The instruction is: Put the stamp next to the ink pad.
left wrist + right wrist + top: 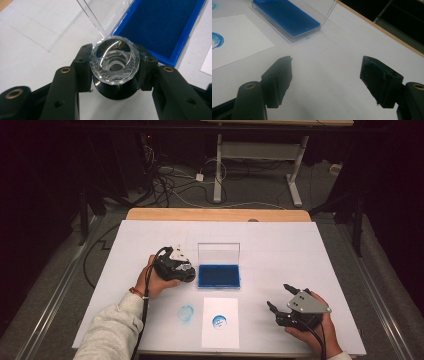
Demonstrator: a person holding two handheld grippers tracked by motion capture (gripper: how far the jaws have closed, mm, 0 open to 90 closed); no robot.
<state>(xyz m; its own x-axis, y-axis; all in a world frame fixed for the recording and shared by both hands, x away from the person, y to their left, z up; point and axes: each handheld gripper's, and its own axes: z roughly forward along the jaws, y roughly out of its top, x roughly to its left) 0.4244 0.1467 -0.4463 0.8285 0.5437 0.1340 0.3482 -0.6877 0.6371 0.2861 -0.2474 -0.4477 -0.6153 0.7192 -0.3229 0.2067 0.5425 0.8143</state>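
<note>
The work in hand is stamping: a clear-handled stamp is inked at a pad and pressed onto paper.

Nearest the person, the right tool (278, 299) rests low over the desk (280, 250) at the front right, its jaws standing wide apart with nothing between them. In the right gripper view, blue smears show on the inner face of one pad (374, 72), which suggests contact with an inked part. This tool is parked clear of the work so that it does not block the paper.

Next, the white paper sheet (220, 335) lies flat at the front centre and carries one round blue print (219, 321). A fainter blue ring (186, 313) sits on the desk surface just left of the sheet.

Farther on, the left tool (187, 274) is clamped on the stamp (115, 61), its jaws gripping the faceted clear handle from both sides. The black base of the stamp faces down, touching or nearly touching the desk; which of the two cannot be told. The side grip keeps the stamp upright so the face meets a surface squarely.

Just beyond the stamp lies the blue ink pad (218, 276), its clear lid (218, 253) hinged upright at the far edge, leaving the pad open for inking. The stamp stands just beside the near left corner of the pad.
</note>
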